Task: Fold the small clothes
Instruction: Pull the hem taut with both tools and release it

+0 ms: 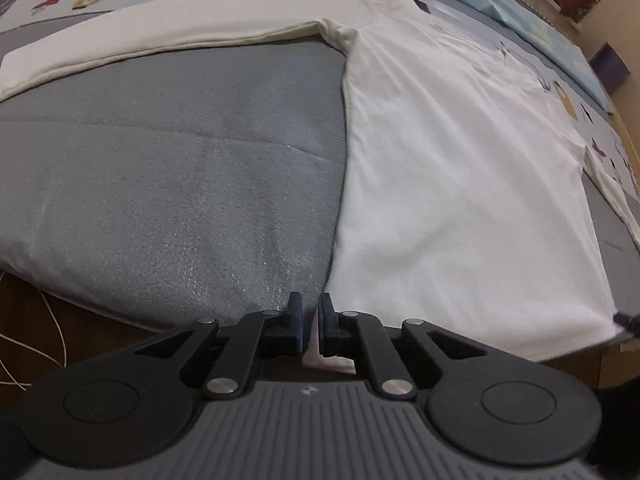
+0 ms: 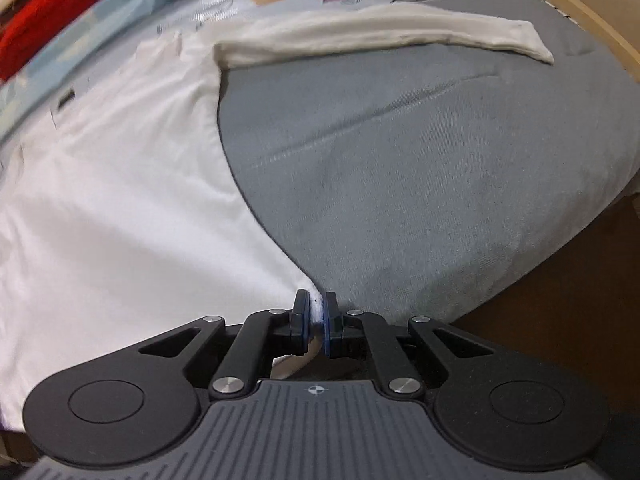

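Two grippers work the near hem: the right gripper (image 2: 317, 316) is pinched shut on the white shirt's (image 2: 120, 184) corner, while the left gripper (image 1: 310, 322) shows a narrow gap — whether it grips cloth I cannot tell. Beyond, the shirt lies flat on the grey bedspread (image 1: 180, 168), sleeves spread — next, probably lifting the hem toward the collar.

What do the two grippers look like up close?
The left gripper and right gripper look alike: matte black linkage arms with silver pivot pins, round black discs at each side, blue pads on the fingers, and a ribbed grey body bearing a small crosshair mark.
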`<action>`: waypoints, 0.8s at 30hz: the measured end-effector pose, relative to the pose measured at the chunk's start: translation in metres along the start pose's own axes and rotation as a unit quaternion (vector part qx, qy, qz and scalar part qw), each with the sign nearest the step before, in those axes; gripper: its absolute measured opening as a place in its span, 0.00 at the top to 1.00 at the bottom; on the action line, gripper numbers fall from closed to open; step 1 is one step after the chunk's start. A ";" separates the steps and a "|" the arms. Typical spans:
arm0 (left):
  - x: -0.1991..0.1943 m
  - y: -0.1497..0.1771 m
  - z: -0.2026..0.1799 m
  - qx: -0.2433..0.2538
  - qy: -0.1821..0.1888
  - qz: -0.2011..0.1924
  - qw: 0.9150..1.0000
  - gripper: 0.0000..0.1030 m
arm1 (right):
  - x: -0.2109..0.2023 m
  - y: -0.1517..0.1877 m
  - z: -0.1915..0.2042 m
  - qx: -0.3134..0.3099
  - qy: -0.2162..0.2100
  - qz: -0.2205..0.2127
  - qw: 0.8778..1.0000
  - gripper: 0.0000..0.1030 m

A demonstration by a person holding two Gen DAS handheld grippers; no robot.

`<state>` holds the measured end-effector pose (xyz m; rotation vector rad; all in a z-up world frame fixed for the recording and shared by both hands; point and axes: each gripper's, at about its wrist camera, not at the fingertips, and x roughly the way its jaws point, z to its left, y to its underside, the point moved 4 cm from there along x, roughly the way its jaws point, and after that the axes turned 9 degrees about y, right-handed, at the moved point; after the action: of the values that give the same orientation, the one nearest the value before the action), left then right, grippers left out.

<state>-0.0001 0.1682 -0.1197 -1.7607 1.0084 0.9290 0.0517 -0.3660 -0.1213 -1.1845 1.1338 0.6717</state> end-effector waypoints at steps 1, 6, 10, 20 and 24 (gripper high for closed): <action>0.002 0.000 0.001 -0.006 -0.001 0.002 1.000 0.82 | 0.002 0.003 0.001 -0.007 0.002 0.008 1.000 0.94; 0.012 0.003 0.007 -0.009 0.003 0.027 1.000 0.68 | 0.012 -0.001 0.013 -0.005 0.003 0.018 1.000 0.93; 0.013 0.006 -0.001 0.015 -0.006 0.029 0.999 0.97 | 0.009 0.003 0.015 -0.010 0.015 0.015 1.000 0.93; -0.010 -0.004 -0.013 0.070 -0.058 -0.048 0.995 0.77 | -0.018 -0.011 0.011 -0.003 0.047 -0.092 0.995 0.85; -0.013 -0.006 -0.032 0.084 -0.003 -0.063 0.994 0.73 | -0.040 -0.011 0.034 -0.058 0.005 -0.159 0.986 0.71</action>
<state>0.0057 0.1436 -0.0955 -1.6590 0.9318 0.7478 0.0588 -0.3317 -0.0814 -1.4327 0.8963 0.4904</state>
